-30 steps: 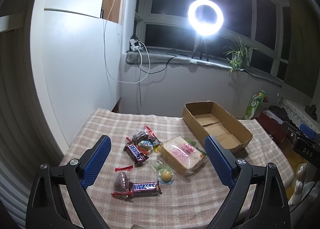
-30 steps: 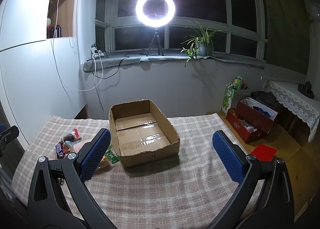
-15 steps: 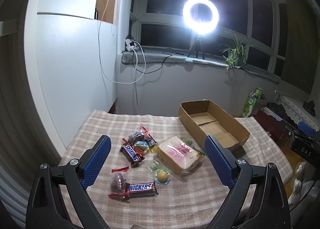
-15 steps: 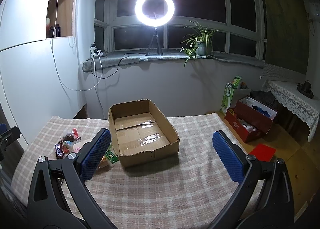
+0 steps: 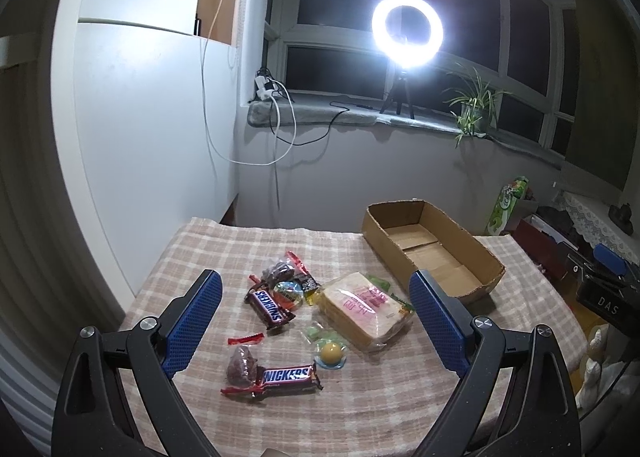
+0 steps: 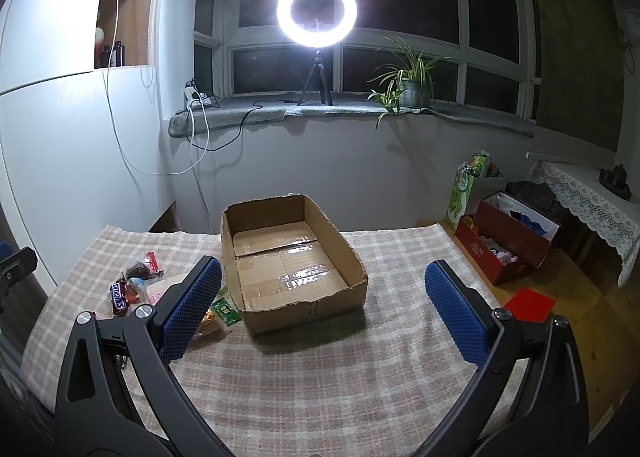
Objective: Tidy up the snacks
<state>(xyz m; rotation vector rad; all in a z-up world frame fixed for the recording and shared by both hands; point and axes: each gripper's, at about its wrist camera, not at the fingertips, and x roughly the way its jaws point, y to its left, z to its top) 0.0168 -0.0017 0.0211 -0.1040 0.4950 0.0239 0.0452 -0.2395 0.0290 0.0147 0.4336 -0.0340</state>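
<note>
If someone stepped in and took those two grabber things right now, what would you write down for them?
Left gripper: open, empty, hovering over the snack pile.
Right gripper: open, empty, facing the cardboard box.
Snacks lie loose on the checked tablecloth, left of the box: two Snickers bars, a wrapped bread pack, a yellow jelly cup and small candies.
Done: nothing; the box is empty.
Left: move every snack into the box.

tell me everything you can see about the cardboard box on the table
The cardboard box is a shallow, open-topped brown tray with rough, torn edges along its rim and no lid. Its floor is two flaps sealed with glossy clear tape. It is empty. It sits flat on the checked tablecloth, to the right of the snack pile, with a green packet lying against its near left corner.
</note>
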